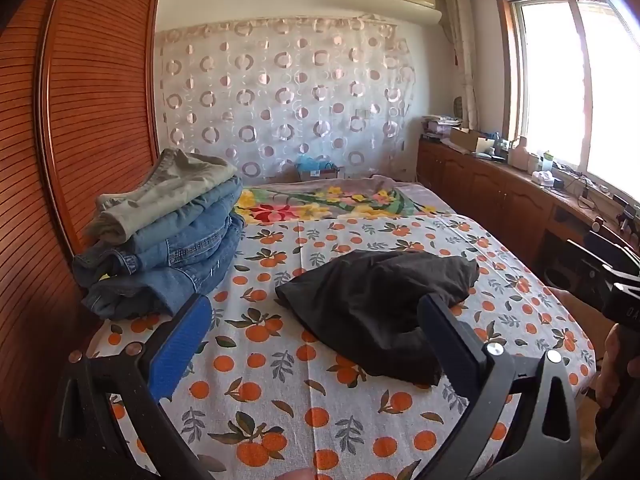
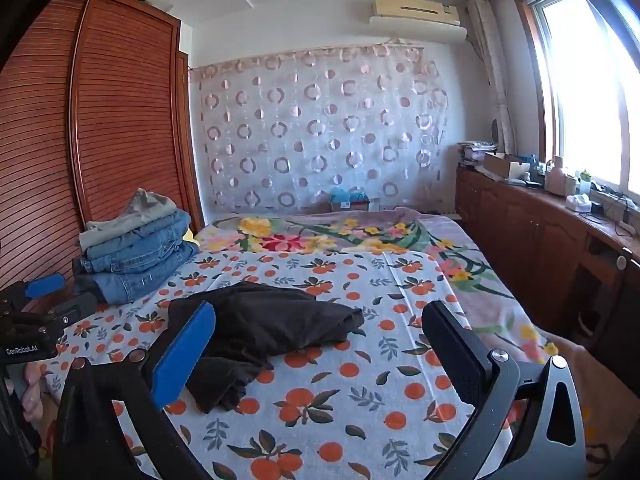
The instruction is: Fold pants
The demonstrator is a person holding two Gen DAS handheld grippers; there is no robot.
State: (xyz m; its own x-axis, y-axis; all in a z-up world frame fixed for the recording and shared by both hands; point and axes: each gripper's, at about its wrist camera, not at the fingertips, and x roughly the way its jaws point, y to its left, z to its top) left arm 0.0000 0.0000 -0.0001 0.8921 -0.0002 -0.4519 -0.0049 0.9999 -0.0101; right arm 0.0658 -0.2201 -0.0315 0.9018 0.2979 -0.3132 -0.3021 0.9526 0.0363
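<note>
Dark, crumpled pants (image 1: 376, 304) lie in a heap on the orange-print sheet (image 1: 280, 392) of the bed; the right wrist view shows the same pants (image 2: 264, 324). My left gripper (image 1: 316, 316) hovers over the near edge of the bed, open, with its right finger in front of the heap and nothing between the pads. My right gripper (image 2: 320, 324) is open too, its blue left pad (image 2: 184, 352) in front of the heap's near side. The left gripper (image 2: 44, 292) shows at the left edge of the right wrist view.
A stack of folded jeans (image 1: 168, 240) topped by a grey-green pair sits at the bed's left side beside a wooden slatted wardrobe (image 1: 92, 100). A floral blanket (image 2: 320, 236) covers the far end. A cluttered wooden cabinet (image 2: 560, 216) runs under the window at right.
</note>
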